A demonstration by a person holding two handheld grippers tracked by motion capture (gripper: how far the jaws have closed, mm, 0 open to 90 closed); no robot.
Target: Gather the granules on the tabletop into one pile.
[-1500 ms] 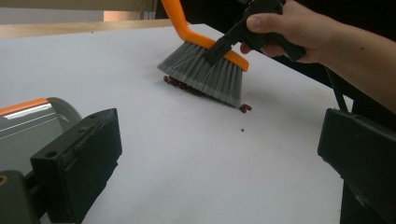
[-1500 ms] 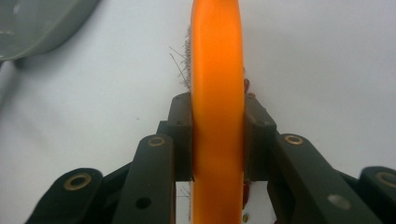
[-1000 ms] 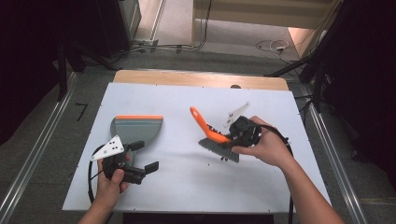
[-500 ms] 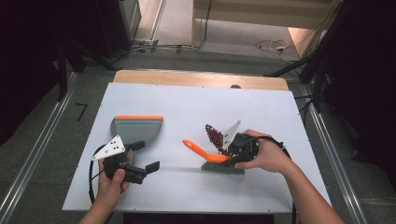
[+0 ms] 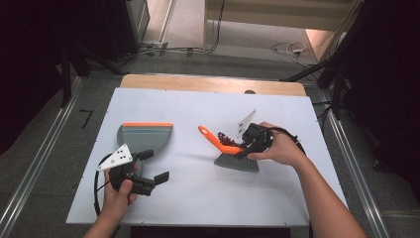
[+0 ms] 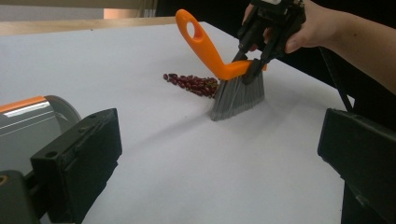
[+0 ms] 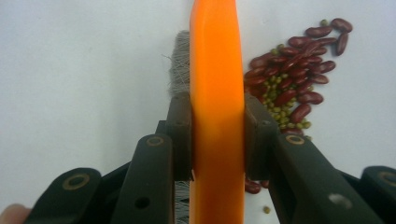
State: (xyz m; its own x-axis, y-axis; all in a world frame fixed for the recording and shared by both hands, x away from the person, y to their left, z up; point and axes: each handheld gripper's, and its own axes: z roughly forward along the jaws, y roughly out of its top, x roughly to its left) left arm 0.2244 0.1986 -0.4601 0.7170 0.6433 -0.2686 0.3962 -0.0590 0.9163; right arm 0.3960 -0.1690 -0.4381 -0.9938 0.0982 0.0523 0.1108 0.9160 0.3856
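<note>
Right gripper [image 5: 250, 144] clamps the orange hand brush [image 5: 229, 151], bristles down beside the red beans [image 5: 227, 139], ready to sweep; left gripper [image 5: 148, 171], jaws apart, waits near the dustpan [image 5: 144, 135]

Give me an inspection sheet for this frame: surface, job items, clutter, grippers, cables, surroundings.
Surface: white tabletop, wooden strip along the far edge.
Job's things: orange-handled brush, bristles down on the table; pile of red beans and small green beans beside the brush; grey dustpan with orange edge at left, no beans seen in it.
Clutter: nothing seen.
Grippers: right gripper clamped on the brush handle; left gripper open, holding nothing, next to the dustpan.
Cables: black cable looping from the left gripper; loose cables on the floor beyond the table.
Surroundings: grey floor, metal rails on both sides, dark areas left and right.
</note>
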